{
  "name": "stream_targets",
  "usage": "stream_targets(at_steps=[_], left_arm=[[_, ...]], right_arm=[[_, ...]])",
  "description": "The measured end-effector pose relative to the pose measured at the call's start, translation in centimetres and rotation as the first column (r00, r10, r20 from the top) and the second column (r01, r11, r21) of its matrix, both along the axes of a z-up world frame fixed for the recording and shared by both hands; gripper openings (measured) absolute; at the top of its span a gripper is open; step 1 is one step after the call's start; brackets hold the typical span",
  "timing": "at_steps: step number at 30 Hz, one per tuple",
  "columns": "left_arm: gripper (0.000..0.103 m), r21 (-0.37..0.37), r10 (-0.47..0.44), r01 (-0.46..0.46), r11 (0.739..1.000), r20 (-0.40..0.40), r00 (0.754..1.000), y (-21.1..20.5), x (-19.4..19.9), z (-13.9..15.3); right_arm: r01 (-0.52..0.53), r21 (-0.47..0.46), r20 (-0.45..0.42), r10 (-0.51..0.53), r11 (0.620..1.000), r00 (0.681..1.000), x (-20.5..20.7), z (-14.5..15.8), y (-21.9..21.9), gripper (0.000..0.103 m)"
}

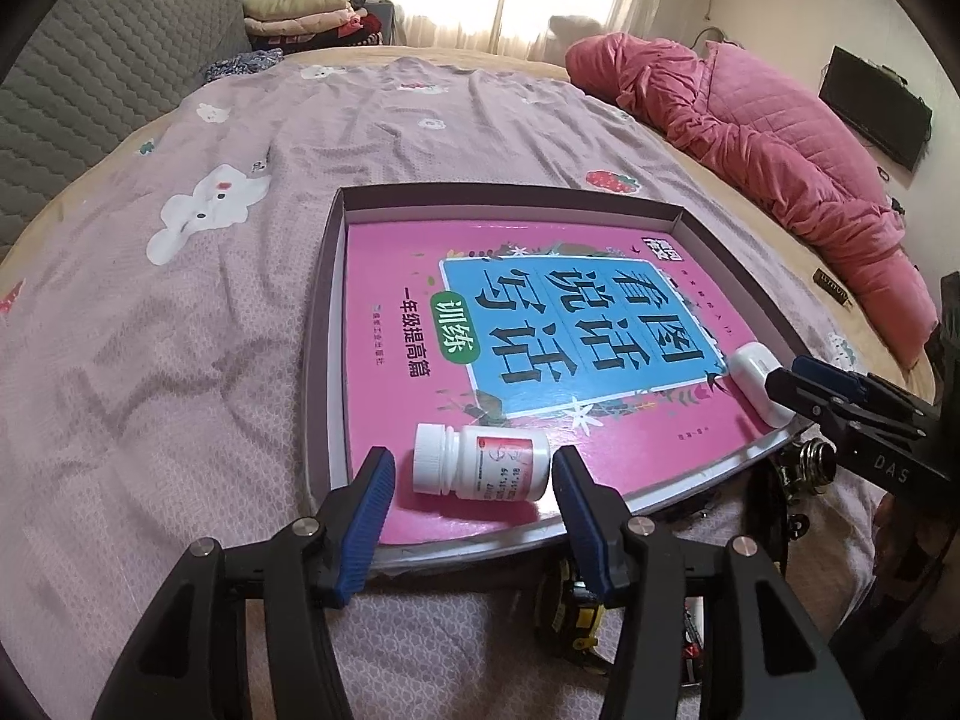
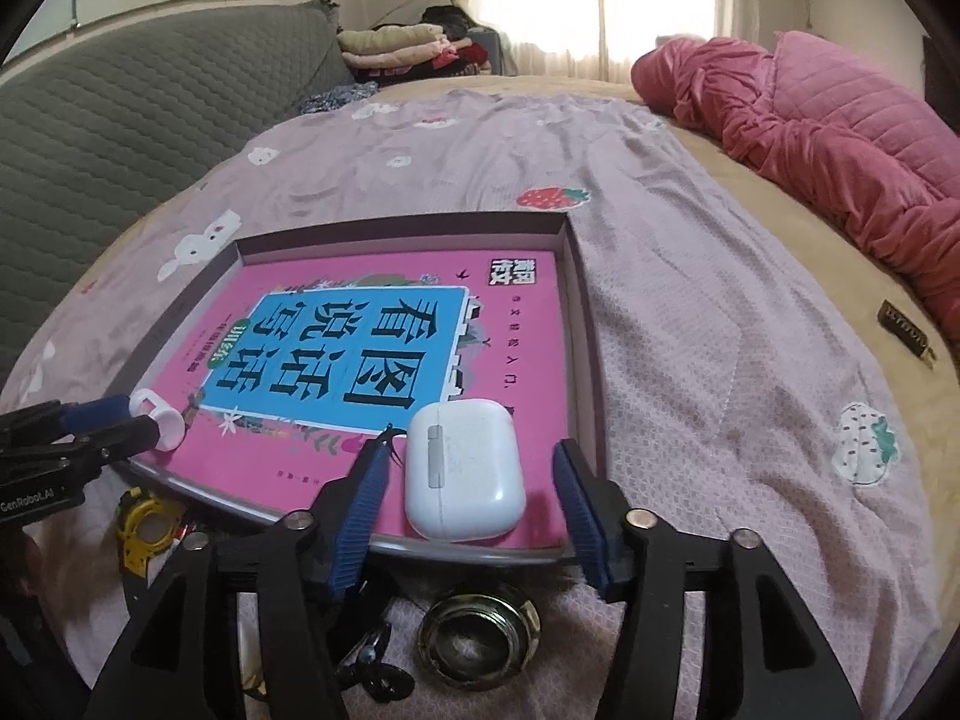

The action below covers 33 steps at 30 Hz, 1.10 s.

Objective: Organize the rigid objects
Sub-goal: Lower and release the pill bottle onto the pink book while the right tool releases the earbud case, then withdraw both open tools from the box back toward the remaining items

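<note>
A shallow dark-rimmed box (image 1: 327, 312) lies on the bed with a pink book (image 1: 660, 441) flat inside it. On the book's near edge a white pill bottle (image 1: 480, 462) lies on its side. My left gripper (image 1: 474, 463) is open, one blue finger on each side of the bottle. In the right wrist view a white earbud case (image 2: 462, 468) rests on the book (image 2: 522, 348) at the box's (image 2: 579, 312) near right corner. My right gripper (image 2: 469, 456) is open and straddles the case with a gap on both sides.
Loose items lie on the lilac sheet in front of the box: a yellow watch (image 2: 144, 531), a round metal piece (image 2: 480, 636) and a black clip (image 2: 372, 660). A pink quilt (image 2: 840, 138) is heaped at the right, a grey padded headboard (image 1: 90, 90) at the left.
</note>
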<state>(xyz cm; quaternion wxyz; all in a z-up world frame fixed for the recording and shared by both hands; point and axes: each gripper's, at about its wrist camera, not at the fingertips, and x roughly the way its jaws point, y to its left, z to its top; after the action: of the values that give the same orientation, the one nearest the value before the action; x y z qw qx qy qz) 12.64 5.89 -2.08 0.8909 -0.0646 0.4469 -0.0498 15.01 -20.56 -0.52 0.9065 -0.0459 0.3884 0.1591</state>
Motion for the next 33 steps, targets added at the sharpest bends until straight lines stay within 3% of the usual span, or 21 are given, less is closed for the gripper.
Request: stream_targets(at_steps=[18, 28, 33], left_arm=[[0.054, 0.009, 0.012, -0.013, 1.000, 0.030, 0.999, -0.1, -0.9, 0.4], [0.054, 0.015, 0.036, -0.037, 0.999, 0.049, 0.998, 0.1, -1.8, 0.9], [0.054, -0.017, 0.051, -0.050, 0.999, 0.060, 0.997, 0.5, -2.5, 1.3]], right_arm=[[0.031, 0.000, 0.056, -0.031, 1.000, 0.998, -2.0, 1.4, -1.5, 0.067], [0.103, 0.102, 0.045, -0.108, 0.989, 0.993, -2.6, 2.4, -4.3, 0.070], [0.129, 0.125, 0.036, -0.134, 0.984, 0.990, -3.2, 2.6, -5.4, 0.071]])
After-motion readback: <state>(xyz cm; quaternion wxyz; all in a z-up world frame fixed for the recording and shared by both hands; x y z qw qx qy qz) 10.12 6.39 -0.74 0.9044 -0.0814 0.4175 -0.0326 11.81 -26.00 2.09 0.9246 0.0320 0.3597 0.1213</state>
